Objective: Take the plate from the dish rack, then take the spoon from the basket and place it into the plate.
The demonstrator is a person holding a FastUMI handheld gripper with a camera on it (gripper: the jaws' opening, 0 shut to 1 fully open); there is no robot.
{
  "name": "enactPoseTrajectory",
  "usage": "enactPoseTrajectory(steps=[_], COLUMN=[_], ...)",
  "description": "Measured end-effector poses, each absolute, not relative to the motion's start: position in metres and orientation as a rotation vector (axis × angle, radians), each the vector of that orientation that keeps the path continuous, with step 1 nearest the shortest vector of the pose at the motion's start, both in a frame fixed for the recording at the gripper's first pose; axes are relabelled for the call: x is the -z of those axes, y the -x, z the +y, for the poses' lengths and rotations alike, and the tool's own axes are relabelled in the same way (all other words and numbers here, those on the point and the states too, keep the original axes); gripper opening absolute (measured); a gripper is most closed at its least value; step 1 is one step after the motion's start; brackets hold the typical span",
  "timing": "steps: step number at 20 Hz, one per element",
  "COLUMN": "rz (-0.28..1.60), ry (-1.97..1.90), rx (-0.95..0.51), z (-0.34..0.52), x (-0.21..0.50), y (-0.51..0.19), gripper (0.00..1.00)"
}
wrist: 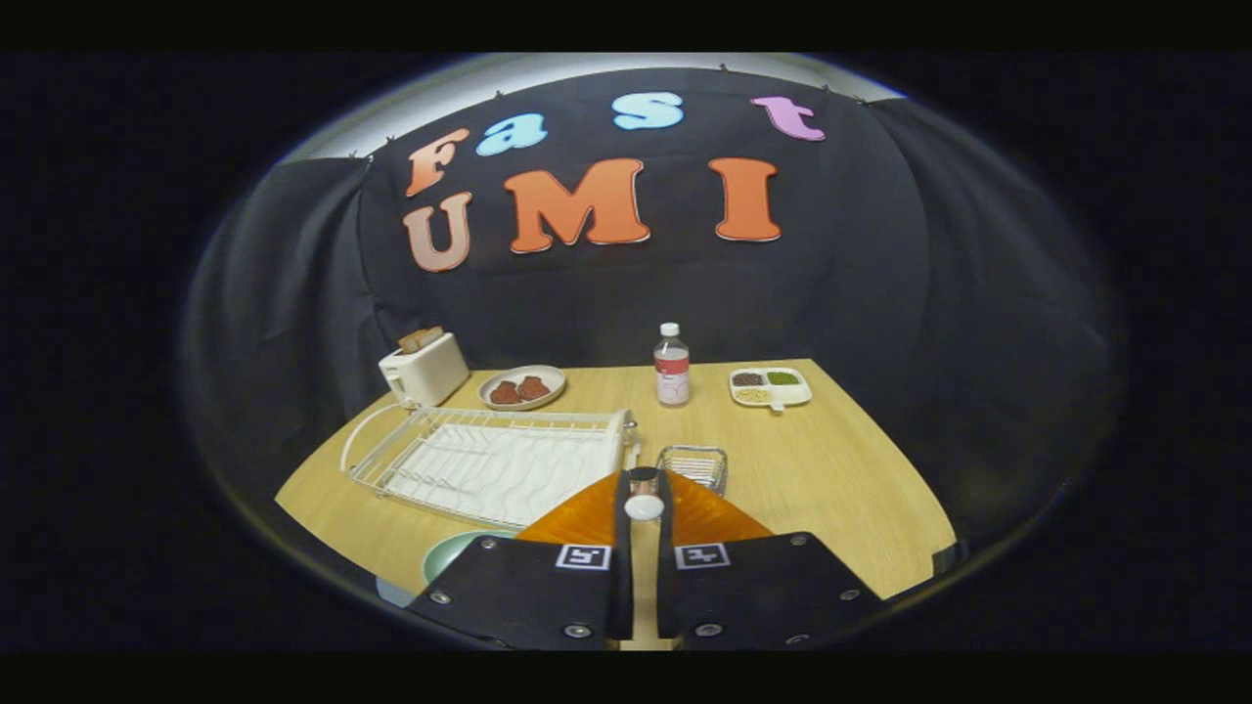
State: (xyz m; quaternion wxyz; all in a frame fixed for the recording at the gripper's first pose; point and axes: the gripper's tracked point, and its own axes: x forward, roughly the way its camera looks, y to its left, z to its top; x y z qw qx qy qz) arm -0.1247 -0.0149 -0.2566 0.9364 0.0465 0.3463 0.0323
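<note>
Wooden table (pixel 831 469) with dish rack (pixel 489 460), basket (pixel 693 465), toaster (pixel 424 369), bottle (pixel 671 367), two food plates

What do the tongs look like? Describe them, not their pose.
The tongs are two broad flat plates fastened with round screws. Each carries a square black-and-white marker and tapers forward into a wedge shape. They are closed on the spoon.

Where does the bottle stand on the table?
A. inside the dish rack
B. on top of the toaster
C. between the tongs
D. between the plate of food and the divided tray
D: the bottle stands at the far side of the table, with the plate of food on one side and the divided tray on the other, well beyond the tongs, which are close together around a small white object.
</note>
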Motion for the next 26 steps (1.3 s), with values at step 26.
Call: enactPoseTrajectory(steps=[26], rz=[0.954], ry=[-0.110], rx=[-0.514], z=[0.116], x=[0.329], y=[0.214], gripper=[0.10])
